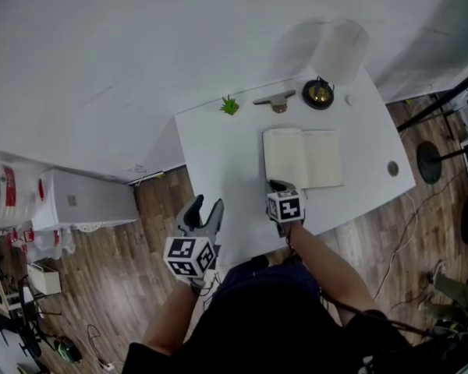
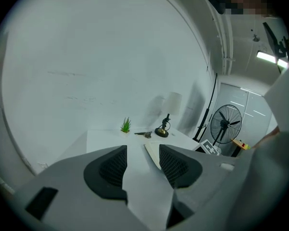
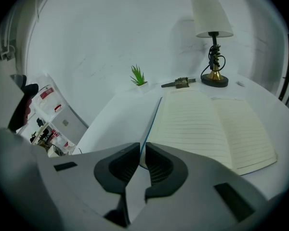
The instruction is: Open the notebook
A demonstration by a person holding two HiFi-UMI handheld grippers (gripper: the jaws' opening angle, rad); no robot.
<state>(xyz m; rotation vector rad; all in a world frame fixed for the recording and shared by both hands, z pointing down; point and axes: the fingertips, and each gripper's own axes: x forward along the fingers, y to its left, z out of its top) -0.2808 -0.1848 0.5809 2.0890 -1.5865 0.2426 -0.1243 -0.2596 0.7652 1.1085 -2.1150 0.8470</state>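
The notebook [image 1: 303,158] lies open and flat on the white table [image 1: 218,146], its lined cream pages [image 3: 207,124] facing up. My right gripper [image 1: 279,185] is at the notebook's near left corner. Its jaws [image 3: 142,158] stand a narrow slit apart, and the blue cover edge [image 3: 151,117] runs down to that slit without being pinched. My left gripper [image 1: 205,206] hovers by the table's near left edge, well apart from the notebook. It is open [image 2: 140,160] with nothing between the pads, and a sliver of the notebook [image 2: 153,154] shows beyond them.
A lamp [image 1: 318,93] with a white shade [image 3: 213,13] stands at the table's far side, beside a small metal object [image 1: 274,100] and a tiny green plant [image 1: 229,105]. A floor fan [image 2: 226,124] stands to the right. White bins [image 1: 78,201] sit on the wooden floor at left.
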